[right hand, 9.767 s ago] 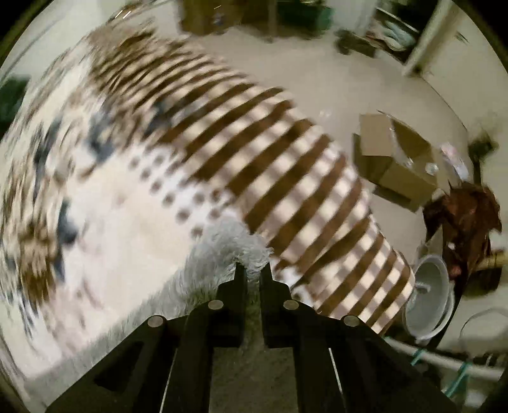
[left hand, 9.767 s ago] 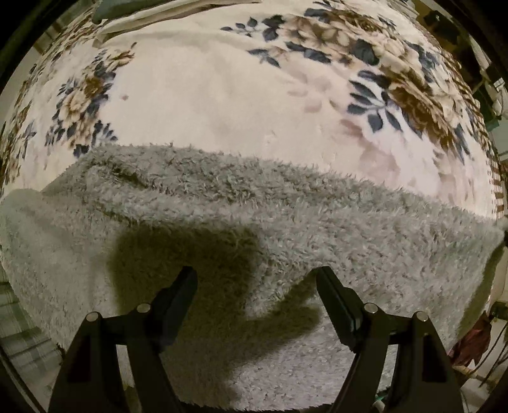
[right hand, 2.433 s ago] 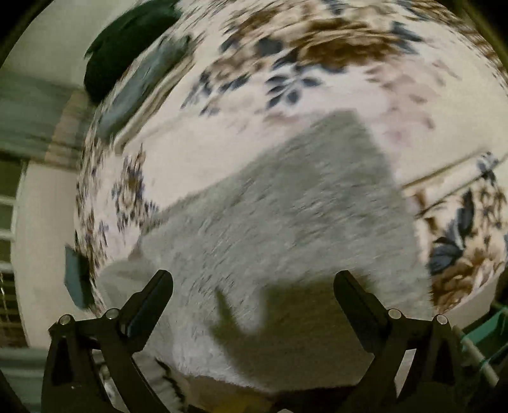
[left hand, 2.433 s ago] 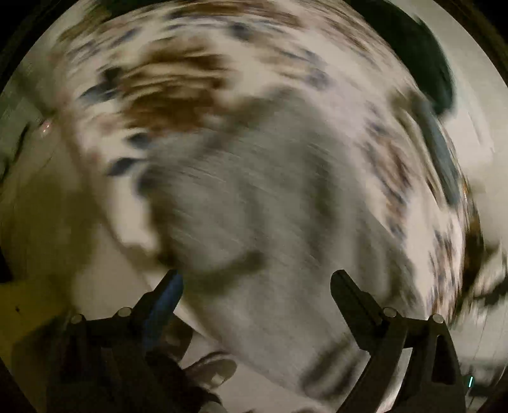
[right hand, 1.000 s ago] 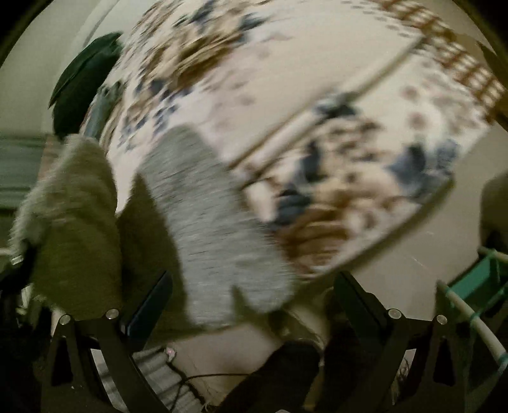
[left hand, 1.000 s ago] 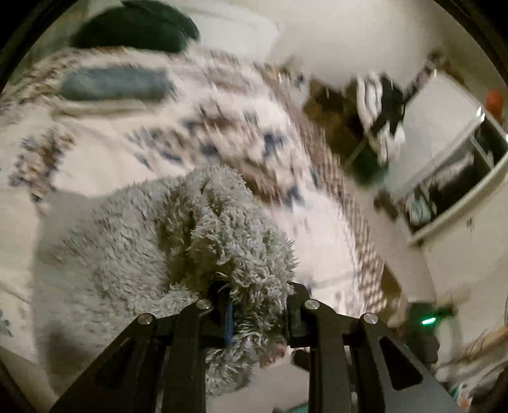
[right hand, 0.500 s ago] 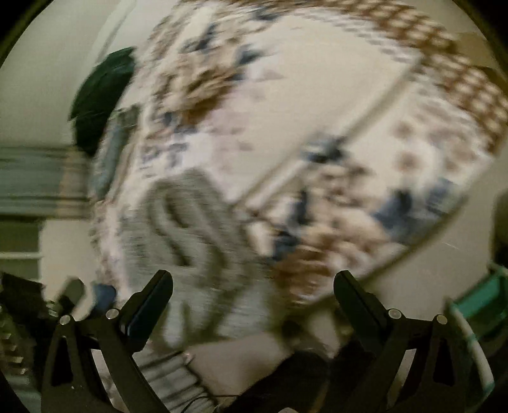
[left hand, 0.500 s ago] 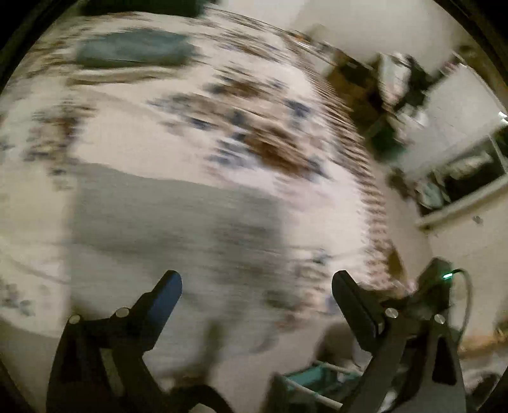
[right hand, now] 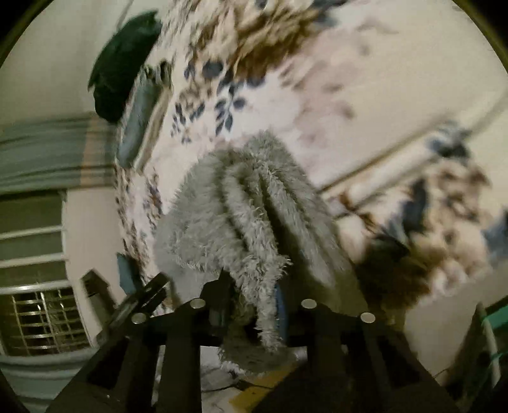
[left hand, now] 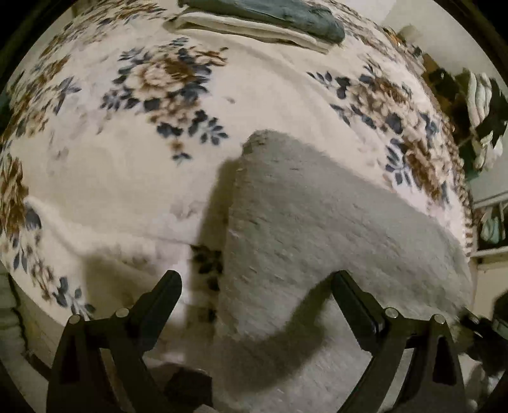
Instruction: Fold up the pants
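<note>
The grey fluffy pants (left hand: 317, 228) lie folded on the floral bed blanket (left hand: 143, 178), near its front edge. My left gripper (left hand: 257, 295) is open and empty, its fingers hovering over the near end of the pants. My right gripper (right hand: 250, 305) is shut on the pants (right hand: 250, 222), pinching a bunched, ridged edge that rises up from the jaws toward the bed. The pinched part hides the inner faces of the right fingers.
A folded grey and cream cloth (left hand: 263, 19) lies at the far side of the bed. A dark green pillow (right hand: 120, 63) sits at the bed's head. A window with a grille (right hand: 41, 317) and a curtain (right hand: 47, 149) are at left. Shelves with clothes (left hand: 482, 120) stand at right.
My right gripper was open half a second ago and is now shut on the pants' edge. My left gripper let go of the pants a second ago and now hovers open over them.
</note>
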